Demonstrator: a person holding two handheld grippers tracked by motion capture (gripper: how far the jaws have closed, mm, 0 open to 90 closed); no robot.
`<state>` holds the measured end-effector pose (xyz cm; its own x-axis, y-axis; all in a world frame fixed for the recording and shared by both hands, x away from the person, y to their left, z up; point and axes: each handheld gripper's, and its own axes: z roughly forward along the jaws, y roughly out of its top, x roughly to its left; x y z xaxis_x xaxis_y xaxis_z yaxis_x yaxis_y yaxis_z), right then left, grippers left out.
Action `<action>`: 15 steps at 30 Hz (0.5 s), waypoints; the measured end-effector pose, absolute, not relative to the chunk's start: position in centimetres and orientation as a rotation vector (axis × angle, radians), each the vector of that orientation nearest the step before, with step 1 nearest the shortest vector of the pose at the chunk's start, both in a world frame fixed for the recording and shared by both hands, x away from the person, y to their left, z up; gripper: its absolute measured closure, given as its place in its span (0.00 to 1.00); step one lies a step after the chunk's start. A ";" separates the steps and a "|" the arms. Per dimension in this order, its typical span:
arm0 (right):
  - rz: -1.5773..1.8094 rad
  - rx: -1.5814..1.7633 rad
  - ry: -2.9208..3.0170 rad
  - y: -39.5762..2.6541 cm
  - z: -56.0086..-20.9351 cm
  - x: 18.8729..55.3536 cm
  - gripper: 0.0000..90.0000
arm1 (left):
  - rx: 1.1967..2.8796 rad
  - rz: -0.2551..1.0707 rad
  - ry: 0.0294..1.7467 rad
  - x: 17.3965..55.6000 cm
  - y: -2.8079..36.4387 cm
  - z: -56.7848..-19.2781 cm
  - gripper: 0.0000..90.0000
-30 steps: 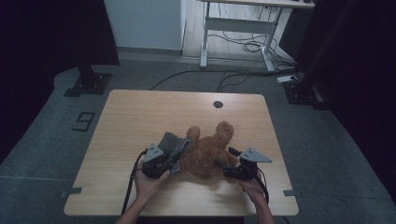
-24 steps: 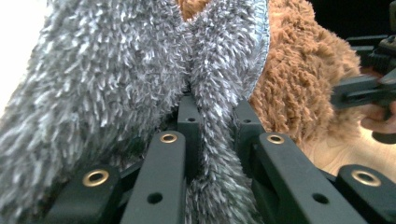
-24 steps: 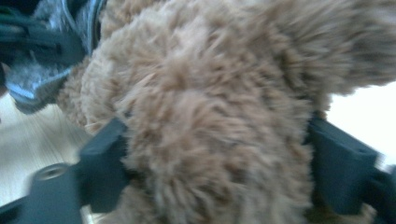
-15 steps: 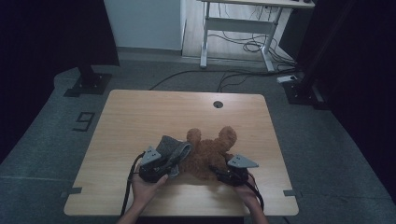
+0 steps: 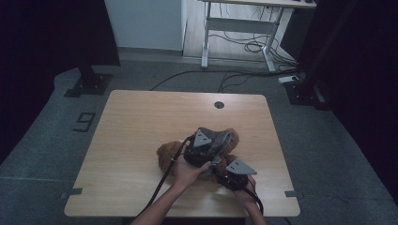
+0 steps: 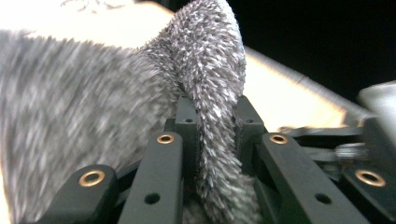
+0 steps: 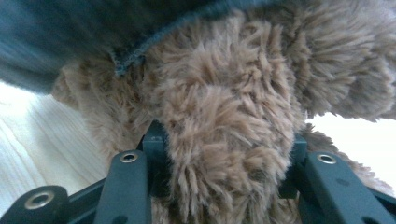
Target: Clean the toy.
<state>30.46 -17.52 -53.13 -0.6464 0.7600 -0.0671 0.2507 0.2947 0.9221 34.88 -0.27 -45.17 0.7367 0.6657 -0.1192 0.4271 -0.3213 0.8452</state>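
Note:
A brown plush bear (image 5: 167,153) lies on the wooden table (image 5: 141,122), near its front edge. My left gripper (image 5: 206,150) hovers over the bear's middle, shut on a fold of grey fuzzy cloth (image 5: 218,138) that drapes over the toy. In the left gripper view the grey cloth (image 6: 212,93) is pinched between the jaws of the left gripper (image 6: 215,116). My right gripper (image 5: 228,171) sits at the bear's front right. Its jaws have just been closing, and the right gripper (image 7: 224,135) clamps a thick brown limb (image 7: 224,107), with the grey cloth's hem (image 7: 126,58) above.
A round hole (image 5: 219,104) marks the table's far edge. A desk frame (image 5: 244,28) with cables stands beyond on the floor, and a dark stand base (image 5: 88,83) is at the far left. Bare tabletop stretches left and behind the bear.
My left hand has swung right across the bear, carrying the grey cloth over it. The right gripper went from wide open to clamped on the bear's limb.

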 end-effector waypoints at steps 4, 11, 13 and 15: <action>1.318 0.895 2.048 -17.4 -53.5 30.5 0.60 | 1.965 0.343 0.826 34.6 0.6 -45.6 0.85; 1.348 0.921 2.041 -17.5 -53.5 30.6 0.60 | 1.940 0.397 0.906 34.0 5.7 -46.1 0.86; 1.360 0.929 2.041 -17.6 -53.5 30.7 0.60 | 1.936 0.412 0.903 33.7 7.2 -46.2 0.86; 1.359 0.933 2.031 -17.5 -53.5 30.7 0.60 | 1.930 0.460 0.907 33.3 8.4 -45.9 0.86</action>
